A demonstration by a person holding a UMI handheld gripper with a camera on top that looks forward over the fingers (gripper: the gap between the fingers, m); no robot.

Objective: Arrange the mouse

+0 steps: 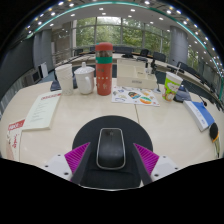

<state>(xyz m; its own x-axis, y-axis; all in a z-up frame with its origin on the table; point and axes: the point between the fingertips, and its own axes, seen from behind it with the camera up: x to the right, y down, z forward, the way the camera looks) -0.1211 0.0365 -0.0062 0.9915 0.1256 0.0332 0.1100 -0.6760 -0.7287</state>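
A black and grey computer mouse [111,147] lies on a round black mouse mat [88,132] on the pale table. My gripper [111,157] is open. Its magenta pads [76,156] stand to the left and right of the mouse, with a gap on each side. The mouse rests on the mat between the fingers. The mat's near edge is hidden below the fingers.
Beyond the mat stand an orange-red bottle [104,68], a white mug [85,80], a white cup [65,77] and a box [131,71]. A colourful sheet [136,97] lies ahead to the right, a booklet [40,110] to the left, and a blue item [201,115] at the far right.
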